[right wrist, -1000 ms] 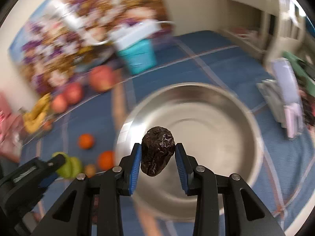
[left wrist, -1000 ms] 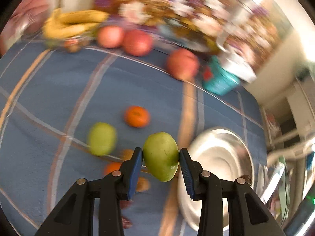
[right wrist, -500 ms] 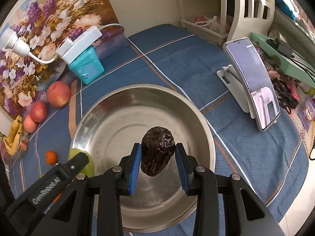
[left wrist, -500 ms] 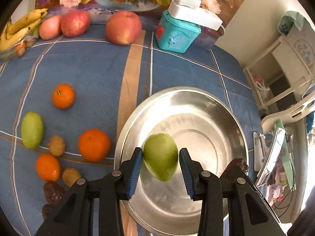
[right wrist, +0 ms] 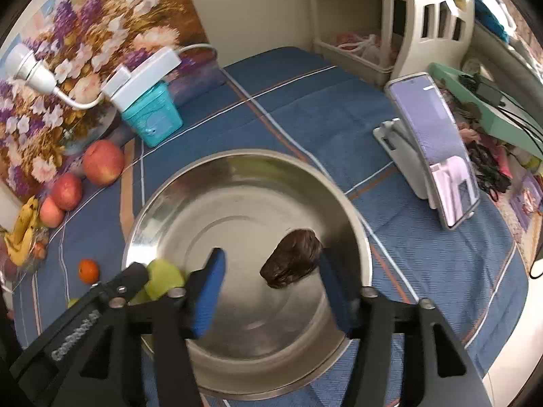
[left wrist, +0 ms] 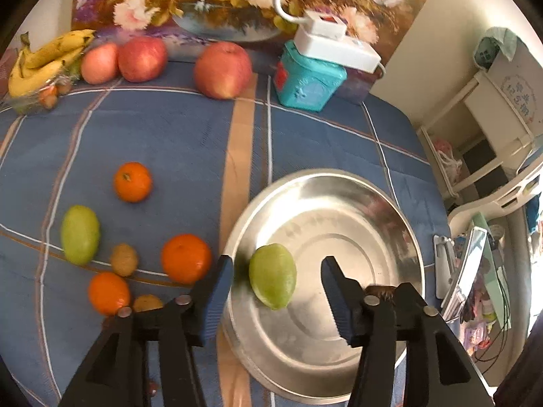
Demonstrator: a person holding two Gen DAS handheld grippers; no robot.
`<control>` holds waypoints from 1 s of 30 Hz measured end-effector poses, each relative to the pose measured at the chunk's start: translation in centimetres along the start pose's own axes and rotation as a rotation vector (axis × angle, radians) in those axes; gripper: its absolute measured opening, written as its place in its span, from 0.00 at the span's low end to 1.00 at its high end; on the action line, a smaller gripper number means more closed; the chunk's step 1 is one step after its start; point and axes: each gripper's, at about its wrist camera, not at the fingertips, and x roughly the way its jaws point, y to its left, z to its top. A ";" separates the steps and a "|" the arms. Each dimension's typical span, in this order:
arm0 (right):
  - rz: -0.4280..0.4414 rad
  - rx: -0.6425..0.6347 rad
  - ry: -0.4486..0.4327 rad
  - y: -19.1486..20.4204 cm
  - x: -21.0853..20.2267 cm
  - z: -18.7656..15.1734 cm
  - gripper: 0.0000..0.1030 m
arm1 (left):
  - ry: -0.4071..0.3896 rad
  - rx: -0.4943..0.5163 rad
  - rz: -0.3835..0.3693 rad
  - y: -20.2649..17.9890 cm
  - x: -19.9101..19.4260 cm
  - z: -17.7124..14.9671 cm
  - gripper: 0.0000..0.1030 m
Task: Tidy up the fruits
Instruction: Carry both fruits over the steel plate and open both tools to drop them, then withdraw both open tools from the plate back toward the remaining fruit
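Both tongs hung over the steel bowl (right wrist: 339,200) with their jaws spread wide. The left tongs (left wrist: 276,283) held nothing: the green fruit (left wrist: 272,275) sat free between the blue pads, touching neither, at the left side of the bowl. From the right wrist view it lay near the left rim, partly hidden behind the left tool. The right tongs (right wrist: 271,273) were also apart, and the dark wrinkled date (right wrist: 292,258) was between them, close to the right pad. I could not tell if it touched that pad, or if it already rested on the metal.

The green fruit seemed firm and smooth, fairly light, and its skin may slip on the polished steel, so it could roll a little. I would take it across the middle, at its widest part. Its long axis ran from the far side toward the camera, with the narrower end pointing near.

The date looked soft and sticky, easy to crush, so only a gentle pinch across its short side would suit it. Its long axis lay slanted, from upper right down to lower left.

On the blue checked bed (left wrist: 163,135), oranges (left wrist: 185,257), another green fruit (left wrist: 80,234) and apples (left wrist: 222,69) waited outside the bowl.
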 end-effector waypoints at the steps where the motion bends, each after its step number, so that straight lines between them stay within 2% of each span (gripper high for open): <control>1: 0.003 0.004 -0.002 -0.1 0.0 0.0 0.63 | -0.007 -0.002 0.011 0.2 -0.2 0.0 0.62; 3: 0.005 0.008 -0.008 -0.1 -0.2 0.0 0.69 | -0.024 -0.008 0.049 0.8 -0.7 0.1 0.71; 6: 0.000 -0.008 -0.015 0.3 -0.3 -0.1 0.71 | -0.037 -0.018 0.102 2.2 -1.2 0.3 0.82; 7: 0.005 -0.011 -0.016 0.4 -0.3 -0.2 0.74 | -0.042 -0.024 0.120 2.7 -1.4 0.3 0.84; 9: 0.009 -0.022 -0.025 0.7 -0.4 -0.3 0.89 | -0.060 -0.034 0.172 3.7 -1.8 0.4 0.94; 11: 0.016 -0.039 -0.038 1.1 -0.6 -0.5 0.89 | -0.089 -0.034 0.236 5.0 -2.3 0.4 1.00; 14: 0.048 -0.071 -0.042 1.9 -0.8 -0.7 0.89 | -0.131 -0.030 0.341 6.7 -3.0 0.7 1.00; 21: 0.101 -0.136 -0.093 4.1 -1.2 -1.6 0.90 | -0.228 -0.021 0.438 10.2 -5.0 0.9 1.00; 25: 0.102 -0.169 -0.095 5.3 -0.9 -2.1 0.90 | -0.259 -0.022 0.472 11.6 -6.3 0.7 1.00; 30: 0.146 -0.167 -0.039 6.3 -0.1 -3.1 0.90 | -0.243 -0.052 0.446 13.4 -7.2 -0.1 1.00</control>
